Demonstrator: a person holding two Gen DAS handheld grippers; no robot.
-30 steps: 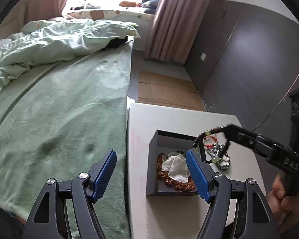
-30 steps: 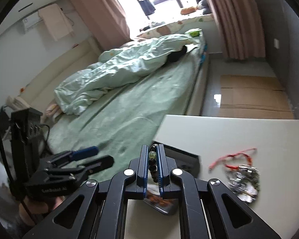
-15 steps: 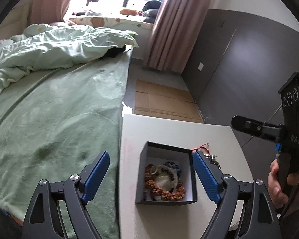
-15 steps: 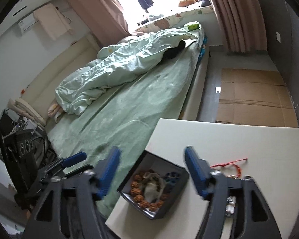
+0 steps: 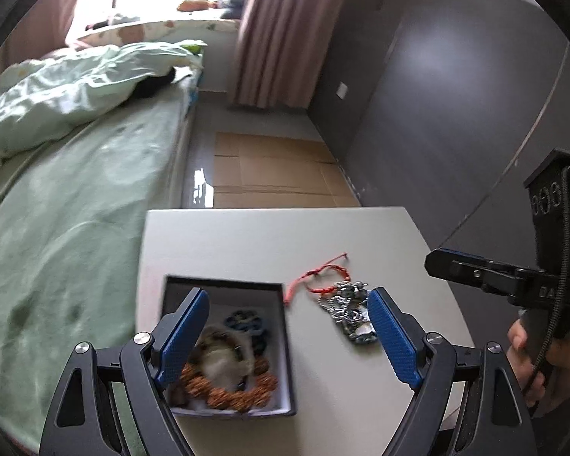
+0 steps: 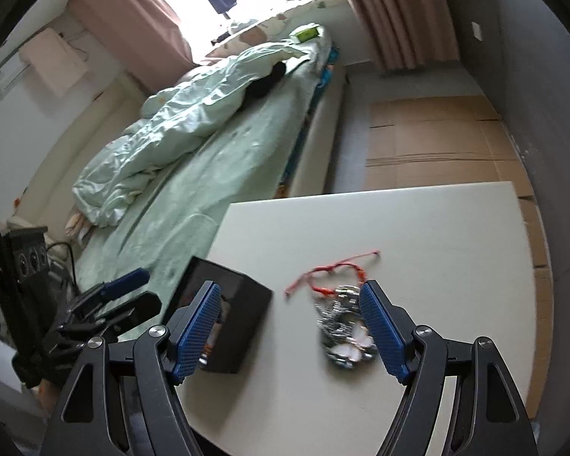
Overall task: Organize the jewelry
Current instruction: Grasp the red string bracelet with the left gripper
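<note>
A black jewelry box (image 5: 228,345) sits at the near left of the white table (image 5: 269,235). It holds a brown bead bracelet (image 5: 228,391), a pale piece and a dark blue bracelet (image 5: 247,323). A red cord bracelet (image 5: 323,273) and a pile of silver jewelry (image 5: 351,313) lie on the table right of the box. My left gripper (image 5: 288,342) is open and empty above the box's right wall. My right gripper (image 6: 290,332) is open and empty, over the table between the box (image 6: 224,323) and the silver pile (image 6: 342,326); the red cord bracelet (image 6: 330,273) lies beyond.
A bed with green sheets (image 5: 57,228) and a rumpled duvet (image 6: 178,125) runs along the table's left side. Flattened cardboard (image 5: 269,171) lies on the floor beyond the table. A dark grey wall (image 5: 456,114) stands to the right.
My right gripper, shut on a beaded bracelet a second ago, has opened and drawn back to the right; the bracelet is no longer in it. My left gripper has shifted right over the box.
</note>
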